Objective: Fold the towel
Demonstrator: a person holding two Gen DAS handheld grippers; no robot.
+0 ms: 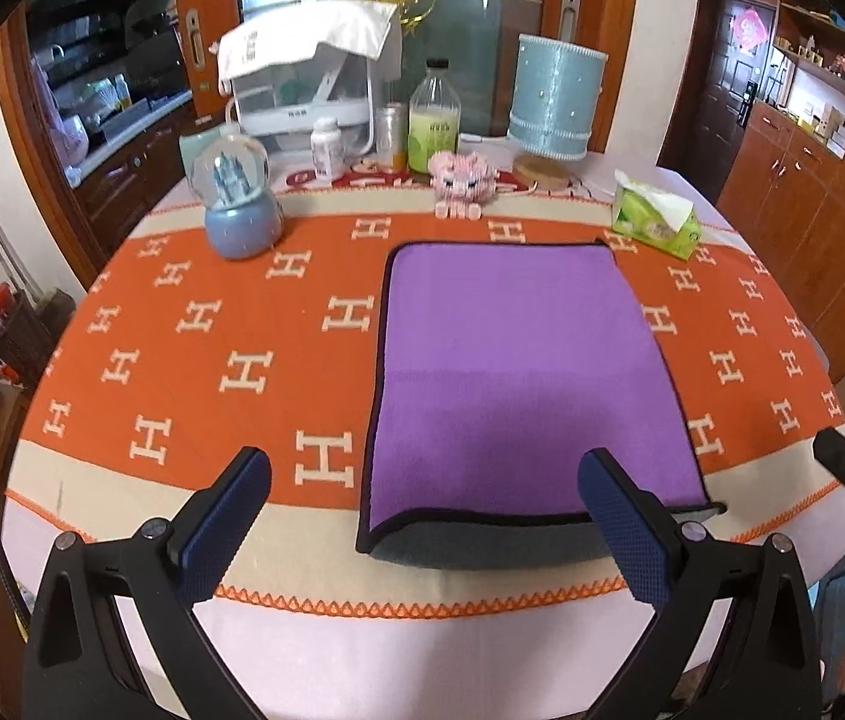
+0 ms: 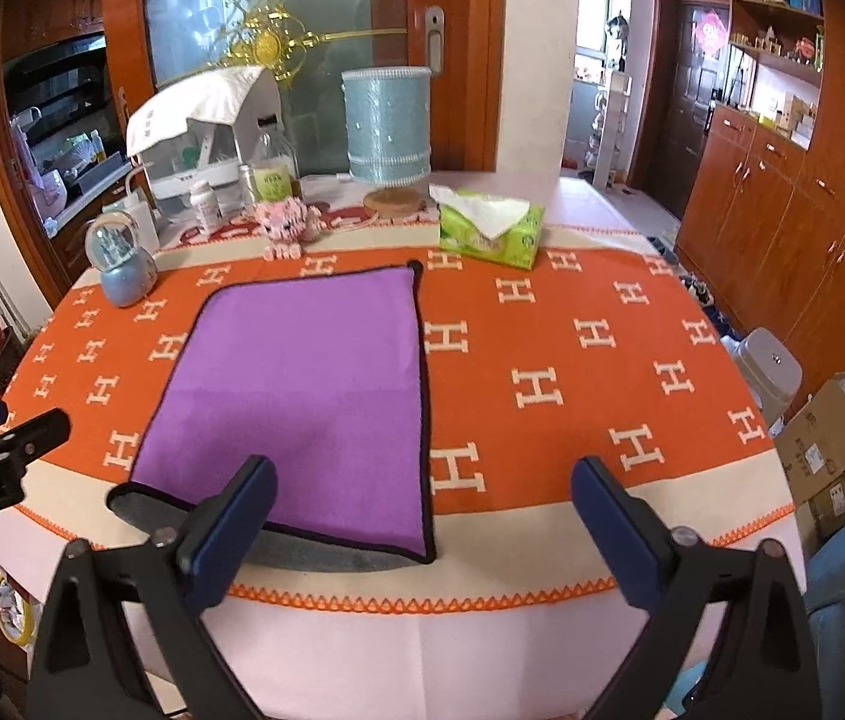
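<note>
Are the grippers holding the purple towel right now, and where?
No, nothing is held. The left gripper and right gripper are both open, and the towel lies on the table.

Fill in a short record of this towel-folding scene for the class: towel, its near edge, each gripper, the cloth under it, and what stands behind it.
towel: purple towel, flat, dark trim
near edge: lifted slightly, grey underside showing
left gripper: open, holds nothing
right gripper: open, holds nothing
surface: orange tablecloth with white H pattern
behind towel: snow globe, pink toy, tissue pack, blue lamp
</note>
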